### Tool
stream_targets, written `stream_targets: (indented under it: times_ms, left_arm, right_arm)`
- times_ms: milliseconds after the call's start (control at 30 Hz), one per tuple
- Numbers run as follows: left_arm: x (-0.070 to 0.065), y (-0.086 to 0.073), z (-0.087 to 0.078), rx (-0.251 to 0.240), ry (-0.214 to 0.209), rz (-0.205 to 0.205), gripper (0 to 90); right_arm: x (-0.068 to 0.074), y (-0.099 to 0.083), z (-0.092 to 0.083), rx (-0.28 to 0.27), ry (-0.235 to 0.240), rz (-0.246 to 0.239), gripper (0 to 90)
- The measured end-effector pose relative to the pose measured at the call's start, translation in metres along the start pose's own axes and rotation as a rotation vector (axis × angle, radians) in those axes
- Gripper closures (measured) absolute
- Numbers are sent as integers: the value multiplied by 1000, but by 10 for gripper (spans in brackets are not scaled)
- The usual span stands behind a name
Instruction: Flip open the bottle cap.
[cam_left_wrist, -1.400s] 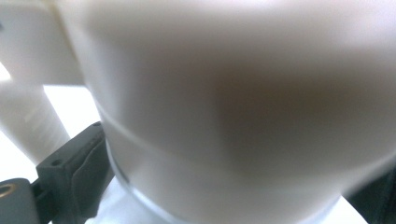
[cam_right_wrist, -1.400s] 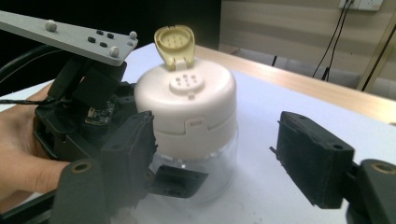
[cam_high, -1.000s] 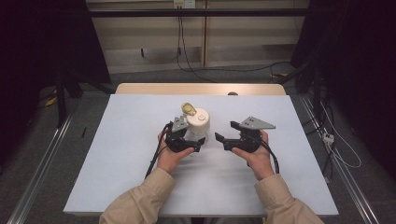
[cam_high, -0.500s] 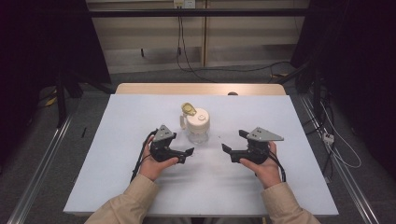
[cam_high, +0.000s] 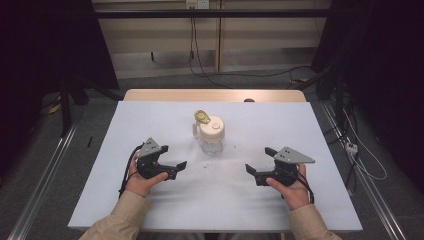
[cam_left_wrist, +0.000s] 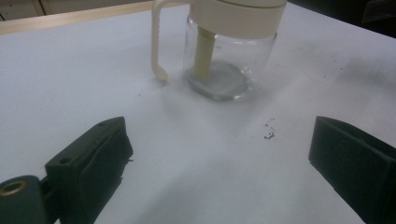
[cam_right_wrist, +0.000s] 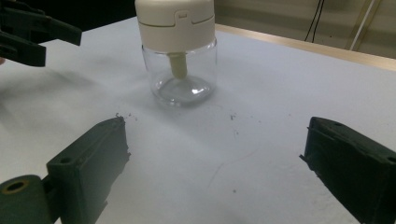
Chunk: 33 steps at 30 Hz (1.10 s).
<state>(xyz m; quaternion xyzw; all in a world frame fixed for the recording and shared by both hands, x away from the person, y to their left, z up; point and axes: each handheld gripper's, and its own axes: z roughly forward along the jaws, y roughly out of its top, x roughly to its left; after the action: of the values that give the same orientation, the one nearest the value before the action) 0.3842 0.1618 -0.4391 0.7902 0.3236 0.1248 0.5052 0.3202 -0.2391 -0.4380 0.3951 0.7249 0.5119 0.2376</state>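
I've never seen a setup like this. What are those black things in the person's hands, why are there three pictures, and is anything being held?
There is no robot here. A person sits at a table covered in white and holds a hand-operated gripper in each hand: the left gripper and the right gripper. Each has two black fingers that can pinch things.

The wide picture comes from a camera fixed above the person, looking forward and down; the sleeves come in from the bottom. The other two come from small cameras riding on each gripper, looking along its own fingers.

On the table stands one thing: a clear jar with a cream lid and side handle, midway between the grippers. A few dark crumbs lie near it.

Nothing is held. Both grippers stand open, apart from the jar; the right one's fingers have just been opening, with nothing between them.
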Motion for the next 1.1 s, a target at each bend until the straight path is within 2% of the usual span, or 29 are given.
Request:
stream_targets:
  times_ms: [133, 333, 700, 767, 900, 1100]
  left_arm:
    - [3, -4, -11, 6, 10, 31, 47]
    - [8, -12, -25, 12, 20, 32, 47]
    - [20, -24, -45, 5, 47, 14, 49]
    - [22, -25, -49, 7, 54, 22, 49]
    - [25, -30, -53, 17, 56, 0, 50]
    - [26, -34, -57, 21, 58, -2, 50]
  right_arm:
    - [-1, -4, -6, 3, -2, 0, 56]
    - [-5, -10, -14, 3, -21, -3, 55]
    - [-5, -15, -24, 11, -35, -20, 57]
    - [-6, -17, -24, 12, -33, -21, 58]
    - [-7, -19, -27, 20, -39, -18, 58]
    - [-11, -25, -34, 20, -42, -14, 60]
